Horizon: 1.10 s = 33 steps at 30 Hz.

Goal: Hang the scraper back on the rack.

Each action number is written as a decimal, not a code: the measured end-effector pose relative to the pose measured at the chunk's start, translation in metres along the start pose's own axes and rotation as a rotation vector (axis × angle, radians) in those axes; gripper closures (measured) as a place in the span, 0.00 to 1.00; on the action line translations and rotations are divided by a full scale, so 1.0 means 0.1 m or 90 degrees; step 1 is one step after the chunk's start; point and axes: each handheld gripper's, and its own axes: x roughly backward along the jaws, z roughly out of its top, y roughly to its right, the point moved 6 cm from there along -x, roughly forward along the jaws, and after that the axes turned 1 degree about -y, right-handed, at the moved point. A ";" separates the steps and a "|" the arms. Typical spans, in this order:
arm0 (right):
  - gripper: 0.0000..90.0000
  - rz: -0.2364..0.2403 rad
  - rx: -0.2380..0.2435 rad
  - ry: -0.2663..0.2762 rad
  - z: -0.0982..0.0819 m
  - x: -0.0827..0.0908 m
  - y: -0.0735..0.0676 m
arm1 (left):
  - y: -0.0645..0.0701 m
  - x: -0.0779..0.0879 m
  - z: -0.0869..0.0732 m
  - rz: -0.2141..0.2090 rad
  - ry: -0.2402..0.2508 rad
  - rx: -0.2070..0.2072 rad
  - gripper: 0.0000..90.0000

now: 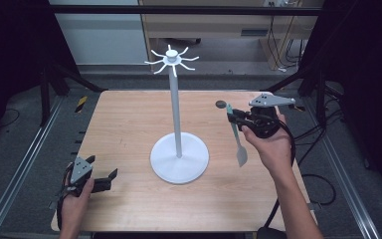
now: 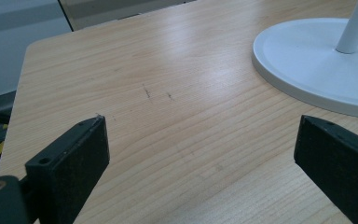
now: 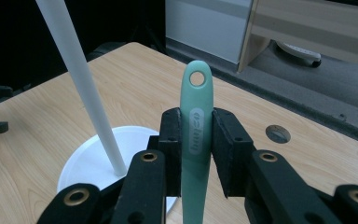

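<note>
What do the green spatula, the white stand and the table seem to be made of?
Spatula: probably silicone or soft plastic, matte mint green with a moulded oval logo and hanging hole.
Stand: likely painted metal or plastic, smooth and uniformly white with a slight sheen.
Table: wood or wood-look laminate, with pale grain lines.

One overhead camera, two riding low on the grippers

The high view looks forward and down on the whole table (image 1: 129,199). The left gripper view skims its near left corner; the right gripper view looks close across the far right. All share the white stand (image 1: 179,158).
</note>
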 end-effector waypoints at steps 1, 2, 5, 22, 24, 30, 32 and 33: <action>0.83 -0.001 0.001 -0.001 0.01 0.00 -0.01 | 0.00 0.00 0.00 0.000 0.000 0.000 0.03; 0.83 0.000 0.002 0.001 0.02 -0.01 -0.02 | 0.00 0.00 0.00 0.001 0.001 0.001 0.03; 0.83 0.001 0.005 0.001 0.03 -0.03 -0.04 | 0.00 0.00 0.00 -0.001 -0.001 0.000 0.03; 0.83 0.012 0.007 0.044 0.25 0.06 -0.18 | 0.00 -0.01 0.00 0.000 0.000 0.000 0.03; 0.83 0.015 0.007 0.051 0.28 0.07 -0.19 | 0.00 -0.01 0.00 -0.001 -0.001 0.000 0.03; 0.83 0.014 0.010 0.053 0.34 0.07 -0.22 | -0.01 0.00 0.00 0.000 0.000 0.000 0.03; 0.83 0.016 0.011 0.055 0.35 0.06 -0.23 | -0.01 0.00 0.00 0.000 0.000 0.001 0.03; 0.83 0.016 0.011 0.057 0.36 0.06 -0.23 | -0.01 0.00 0.00 -0.001 0.000 0.001 0.03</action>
